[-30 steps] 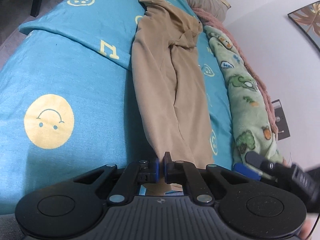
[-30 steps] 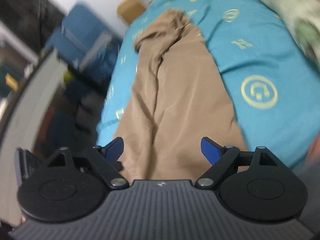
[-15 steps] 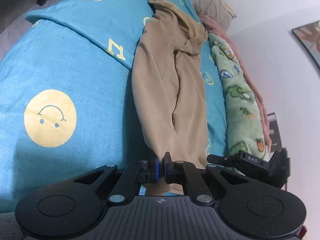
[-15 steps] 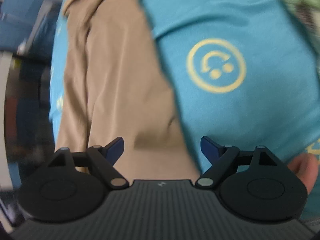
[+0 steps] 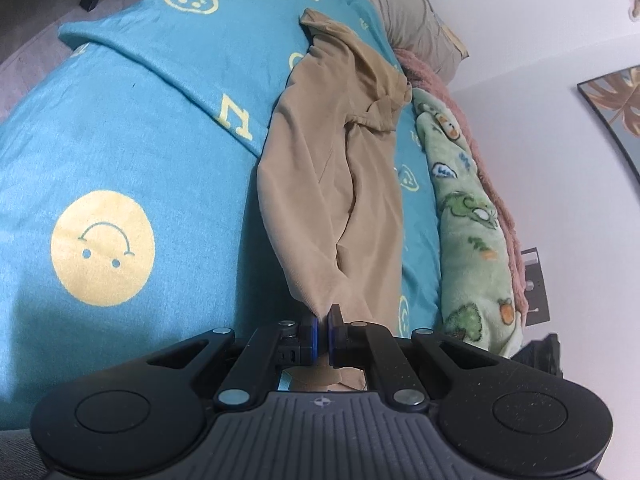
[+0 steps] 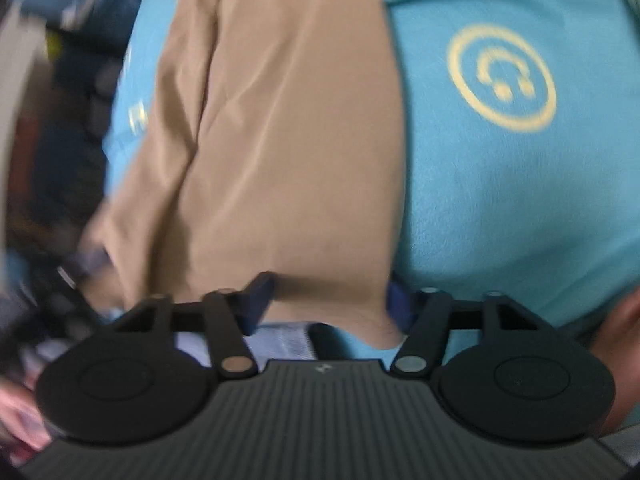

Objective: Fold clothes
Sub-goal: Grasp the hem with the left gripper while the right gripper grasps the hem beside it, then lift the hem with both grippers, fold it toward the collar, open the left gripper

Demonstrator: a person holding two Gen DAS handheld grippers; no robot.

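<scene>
A tan garment (image 5: 336, 184) lies lengthwise on a blue bedspread (image 5: 120, 140) with yellow smiley prints. My left gripper (image 5: 322, 322) is shut on the garment's near edge, which bunches up between the blue pads. In the right wrist view the same tan garment (image 6: 280, 140) fills the middle. My right gripper (image 6: 326, 300) is open, its two fingers straddling the garment's near corner, with the cloth edge between them. That view is blurred.
A green cartoon-print blanket (image 5: 468, 232) and a pink blanket (image 5: 424, 72) lie along the wall side of the bed. A grey pillow (image 5: 404, 16) is at the far end. The bed's edge and dark clutter (image 6: 60, 120) show at the right wrist view's left.
My right gripper has moved down to the garment's near corner, and its fingers have narrowed around the cloth. My left gripper stays shut on the edge and has lifted it slightly.
</scene>
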